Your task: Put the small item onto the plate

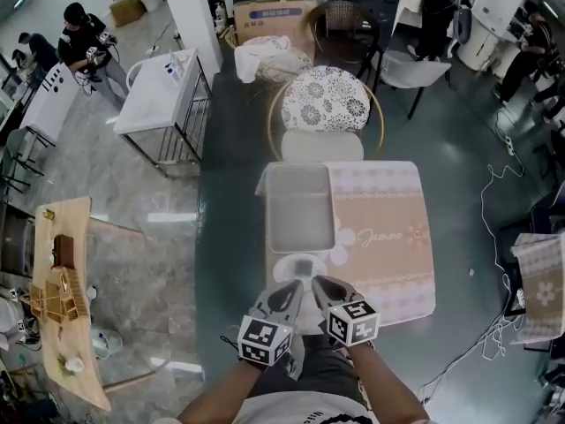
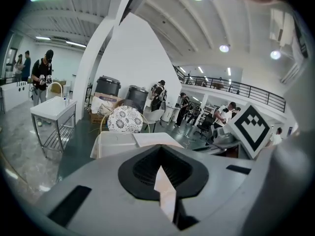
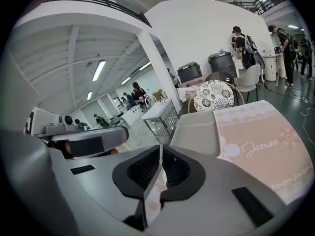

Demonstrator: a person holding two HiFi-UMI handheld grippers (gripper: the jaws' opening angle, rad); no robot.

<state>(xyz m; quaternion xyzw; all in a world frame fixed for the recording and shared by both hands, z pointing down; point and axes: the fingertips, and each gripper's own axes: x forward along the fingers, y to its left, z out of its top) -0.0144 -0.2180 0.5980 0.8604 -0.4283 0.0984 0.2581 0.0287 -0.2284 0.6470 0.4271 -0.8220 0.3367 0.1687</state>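
Note:
A table with a pink patterned cloth carries a grey rectangular tray. Just in front of the tray, near the table's front edge, lies a white plate, partly covered by both grippers. The left gripper and the right gripper hover side by side over the plate, tips pointing away from me. In the left gripper view the jaws are together with nothing between them. In the right gripper view the jaws leave only a thin slit, also with nothing in it. I cannot make out the small item.
A chair with a floral cushion stands behind the table. A white side table is at the back left, and a wooden model stand is at the left. Cables run over the floor at the right. People stand in the background.

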